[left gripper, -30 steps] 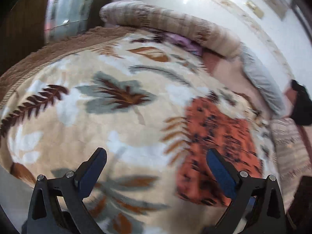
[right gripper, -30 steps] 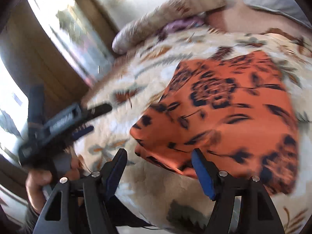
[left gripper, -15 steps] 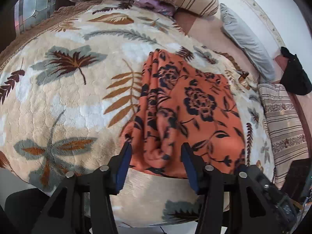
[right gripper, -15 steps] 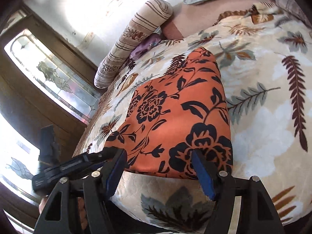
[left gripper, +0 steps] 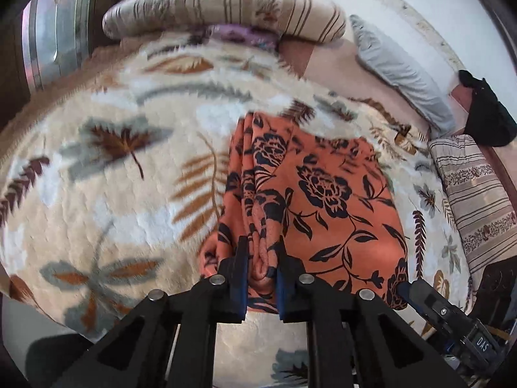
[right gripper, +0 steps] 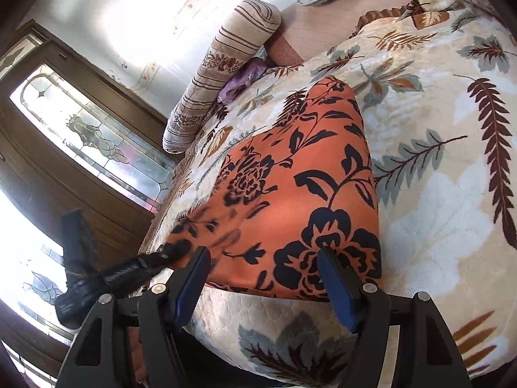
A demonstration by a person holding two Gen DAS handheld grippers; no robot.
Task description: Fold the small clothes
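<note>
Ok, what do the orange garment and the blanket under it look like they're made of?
Orange garment: thin, smooth woven or knit fabric with a printed black floral pattern; it bunches into soft pleats between the left gripper. Blanket: thick plush fleece, matte, with a fuzzy pile at its edges and a quilted-looking surface.

Left gripper point(left gripper: 261, 278) jaws, wide open a second ago, have just been closing and now pinch a bunched fold of the orange floral cloth point(left gripper: 323, 194) at lower centre.
</note>
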